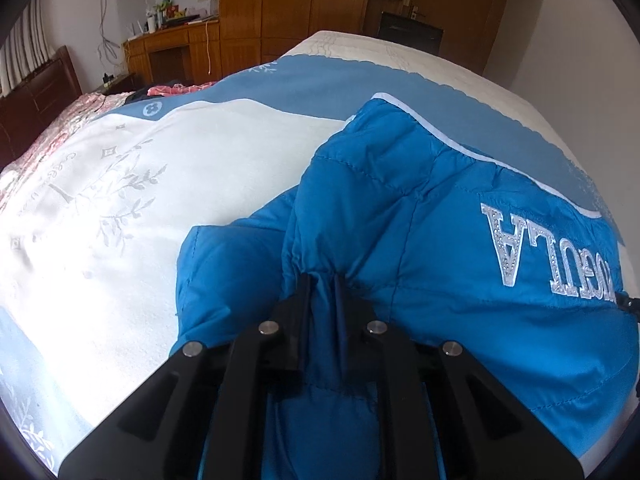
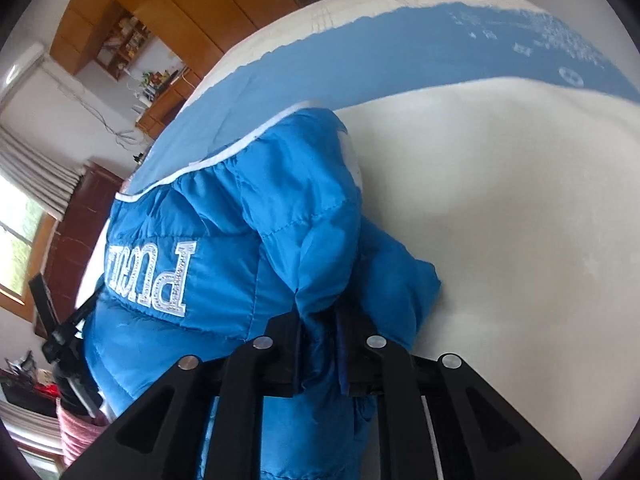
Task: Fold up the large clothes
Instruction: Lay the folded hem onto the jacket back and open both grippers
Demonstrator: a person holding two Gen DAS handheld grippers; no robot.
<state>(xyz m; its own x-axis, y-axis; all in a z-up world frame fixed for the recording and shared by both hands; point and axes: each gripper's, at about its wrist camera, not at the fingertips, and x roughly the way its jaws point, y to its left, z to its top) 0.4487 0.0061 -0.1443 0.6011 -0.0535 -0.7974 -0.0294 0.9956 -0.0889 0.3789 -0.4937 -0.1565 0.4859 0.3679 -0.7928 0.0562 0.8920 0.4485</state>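
Blue puffer jacket (image 1: 420, 208) lies bunched on the bed, over the white-and-blue bedspread (image 1: 200, 184).

Left gripper (image 1: 323, 280): both fingers pinched onto a gathered fold of the jacket; fabric fills the gap between them. Right gripper (image 2: 320, 320): likewise clamped on a bunch of the same jacket at its opposite side.

Jacket's white-piped hem (image 1: 460, 140) faces away from both cameras, toward the blue border band of the spread. Rhinestone lettering (image 2: 160, 280) reads upside down from both views.

Left of the jacket in the left view: a wide stretch of bare white spread. Right of it in the right view: likewise open white cloth. Far bed edge (image 1: 400, 52) lies beyond the blue band; wooden wardrobe (image 1: 300, 0) stands well beyond it.
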